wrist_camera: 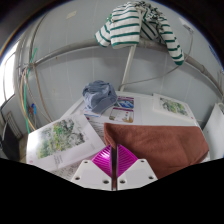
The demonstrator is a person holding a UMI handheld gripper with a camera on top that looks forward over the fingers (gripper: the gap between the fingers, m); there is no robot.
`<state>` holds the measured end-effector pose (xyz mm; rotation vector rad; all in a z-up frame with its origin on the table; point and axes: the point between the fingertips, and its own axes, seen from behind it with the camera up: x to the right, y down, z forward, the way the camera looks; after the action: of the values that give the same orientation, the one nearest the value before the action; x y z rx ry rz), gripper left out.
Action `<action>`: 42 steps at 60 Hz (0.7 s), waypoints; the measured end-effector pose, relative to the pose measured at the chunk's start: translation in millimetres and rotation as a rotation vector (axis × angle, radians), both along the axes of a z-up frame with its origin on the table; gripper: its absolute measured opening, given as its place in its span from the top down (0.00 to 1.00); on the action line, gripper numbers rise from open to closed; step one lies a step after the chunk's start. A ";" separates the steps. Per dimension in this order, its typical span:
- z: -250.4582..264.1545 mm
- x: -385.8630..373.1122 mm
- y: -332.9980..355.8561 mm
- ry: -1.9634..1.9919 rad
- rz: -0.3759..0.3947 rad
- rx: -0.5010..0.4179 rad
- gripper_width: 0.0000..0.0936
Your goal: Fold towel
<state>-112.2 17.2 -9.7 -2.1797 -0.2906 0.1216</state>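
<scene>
The gripper (117, 163) sits low at 6 o'clock, its magenta pads (104, 159) drawn close together with only a thin slit between them — a narrow stance, and nothing visibly pinched in that slit, though the brown towel's near edge comes right up to the tips.

The towel (158, 143) lies flat just ahead, spreading from the fingertips toward 3 to 4 o'clock. Its long axis runs roughly left to right across the line of the fingers, so most of the cloth lies to the right of the jaws, and the near left corner at about 12 o'clock from the tips is the closest point. My judgement: the next move turns on that near edge — a slight advance puts it between the pads.

At 9 o'clock a printed sheet (62, 137) lies on the table (70, 75). Farther on, at 11 o'clock, a crumpled blue cloth (99, 96) rests beside more printed sheets (170, 107), which lie beyond the towel. Farthest, at 12 to 1 o'clock, a green-striped garment (140, 25) hangs above the table.
</scene>
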 end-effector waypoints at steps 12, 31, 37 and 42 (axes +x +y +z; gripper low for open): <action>9.1 -3.2 -0.5 -0.003 0.048 0.010 0.99; 128.9 162.0 40.0 0.035 -0.148 0.229 0.99; 116.6 242.7 51.8 -0.017 -0.253 0.215 0.99; 78.5 290.8 57.1 -0.055 -0.310 0.143 0.99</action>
<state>178.6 74.3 68.8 -2.0601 0.0104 -0.1288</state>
